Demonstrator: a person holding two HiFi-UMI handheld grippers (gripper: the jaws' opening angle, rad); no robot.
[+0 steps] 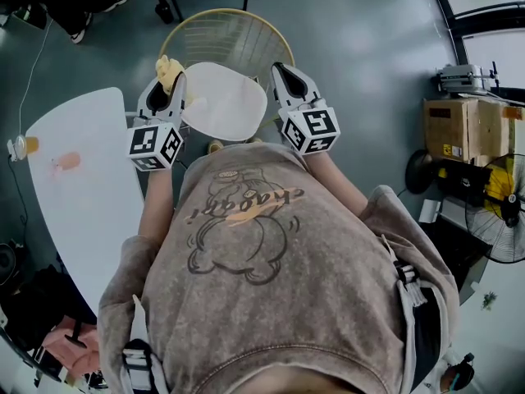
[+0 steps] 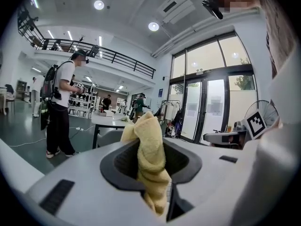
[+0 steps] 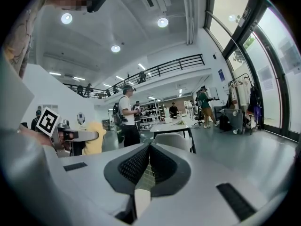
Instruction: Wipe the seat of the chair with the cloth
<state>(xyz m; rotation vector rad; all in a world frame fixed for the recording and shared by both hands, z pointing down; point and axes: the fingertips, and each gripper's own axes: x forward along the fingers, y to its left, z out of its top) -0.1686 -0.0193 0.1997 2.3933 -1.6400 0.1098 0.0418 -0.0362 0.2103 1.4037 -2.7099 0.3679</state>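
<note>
Cloth (image 2: 149, 157) clamped in my left hand-held gripper (image 1: 170, 84), by seat (image 1: 225, 101) left edge, ready for wiping; right hand-held gripper (image 3: 147, 160) closed, empty.

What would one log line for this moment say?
left tool: shut on cloth | right tool: shut, empty | chair seat: white, below both tools | wiping: not under way, cloth held in air

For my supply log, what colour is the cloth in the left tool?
Pale yellow; the cloth shows best in the left gripper view.
</note>
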